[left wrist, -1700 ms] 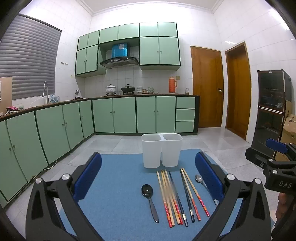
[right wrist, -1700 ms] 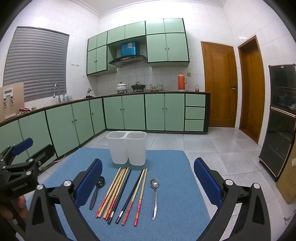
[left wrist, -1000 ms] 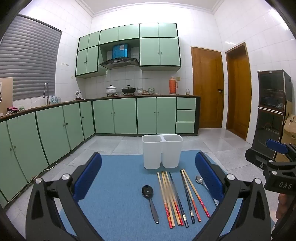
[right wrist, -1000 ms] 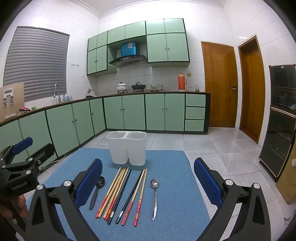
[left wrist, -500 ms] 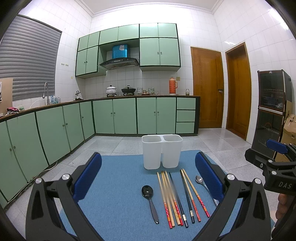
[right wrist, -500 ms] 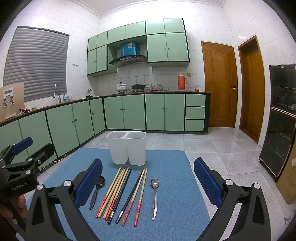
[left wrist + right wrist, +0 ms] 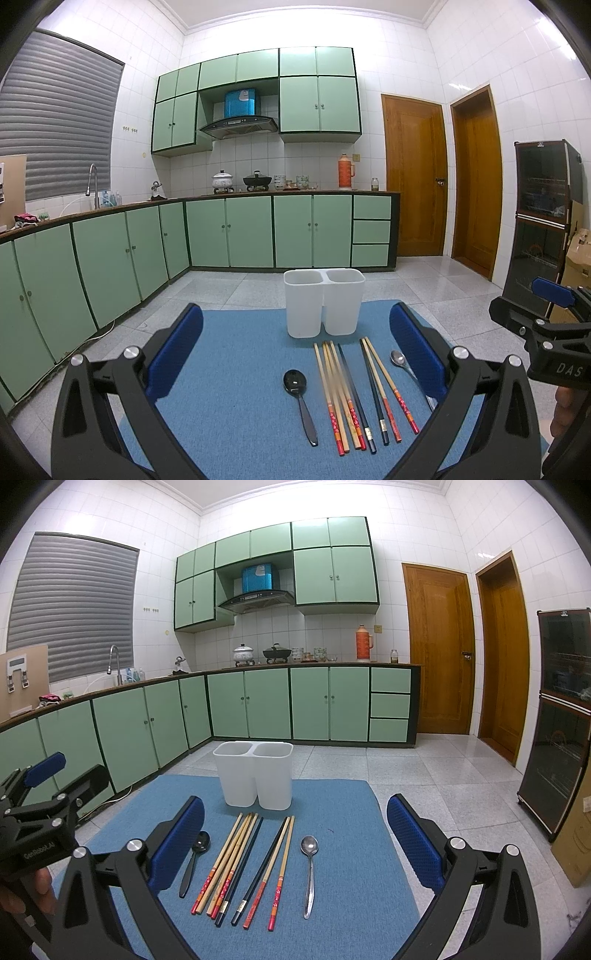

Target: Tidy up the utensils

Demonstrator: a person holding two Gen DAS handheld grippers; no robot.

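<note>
A white two-compartment holder (image 7: 323,302) (image 7: 254,773) stands upright and looks empty at the far side of a blue mat (image 7: 236,373) (image 7: 354,853). In front of it lie several chopsticks (image 7: 343,395) (image 7: 240,860) in a row, wooden and black. A black spoon (image 7: 298,395) (image 7: 195,858) rests left of them and a silver spoon (image 7: 402,363) (image 7: 309,871) right of them. My left gripper (image 7: 295,350) hovers open above the mat, holding nothing. My right gripper (image 7: 295,834) is open too, over the chopsticks and silver spoon.
Green kitchen cabinets (image 7: 236,232) line the left and back walls. Two wooden doors (image 7: 439,650) and a dark glass cabinet (image 7: 561,716) stand to the right, with a cardboard box (image 7: 578,254) beside it. Tiled floor surrounds the mat.
</note>
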